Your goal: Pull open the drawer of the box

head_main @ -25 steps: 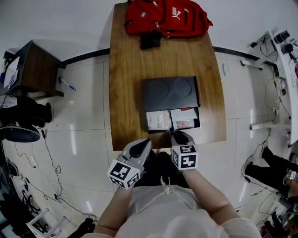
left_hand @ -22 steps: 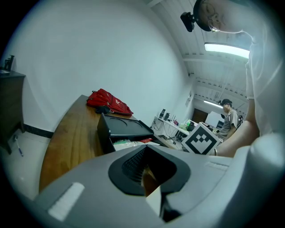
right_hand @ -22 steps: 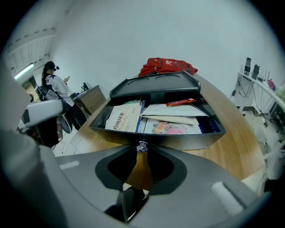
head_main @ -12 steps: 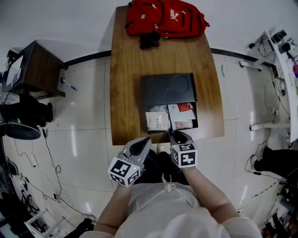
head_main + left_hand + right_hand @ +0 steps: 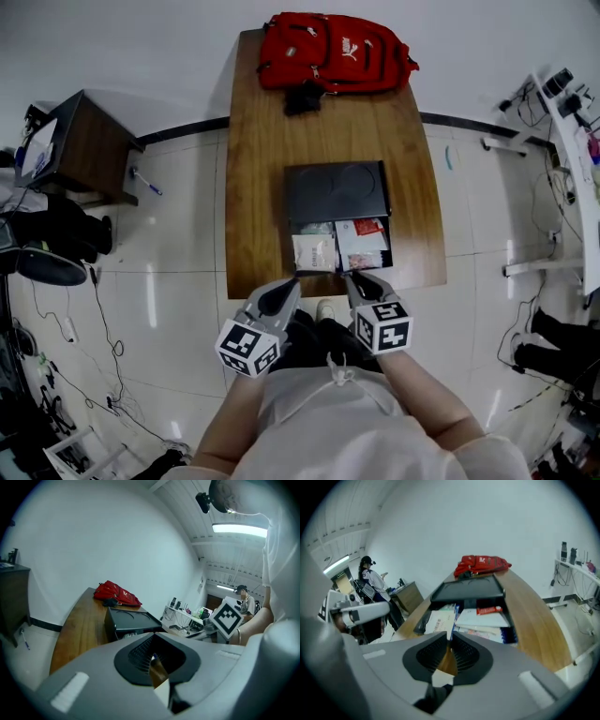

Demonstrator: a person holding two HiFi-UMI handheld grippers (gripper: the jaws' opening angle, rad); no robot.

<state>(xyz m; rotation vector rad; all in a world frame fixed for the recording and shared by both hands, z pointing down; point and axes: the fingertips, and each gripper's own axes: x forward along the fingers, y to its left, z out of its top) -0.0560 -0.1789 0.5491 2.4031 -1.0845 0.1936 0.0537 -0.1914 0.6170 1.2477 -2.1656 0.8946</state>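
Down by the person's body, the two claws sit side by side at the near edge of the wooden table (image 5: 262, 169). On the person's left, the left gripper (image 5: 286, 287) has its jaws pressed together with nothing in them; it looks like it is just waiting off to the side, out of the way. Beside it, the right gripper (image 5: 354, 278) points down at the drawer (image 5: 323, 273). Its jaws have just been closing and are now almost touching, and nothing is between them. Only bare wood shows through the small gap in the right gripper view. It is just in front of the drawer's front rim and has no hold on it, so it looks like its pulling job is done. Past the claws, the drawer is slid well out of the black box (image 5: 337, 190), toward the person. It is open far enough to show a white packet (image 5: 314, 251) and a paper with a red strip (image 5: 366, 239) lying inside. The box sits in the middle of the table, likely so both claws can get to it easily. Farthest away, a red backpack (image 5: 335, 39) lies at the far end of the table, well apart from the box, where it will not block the drawer.
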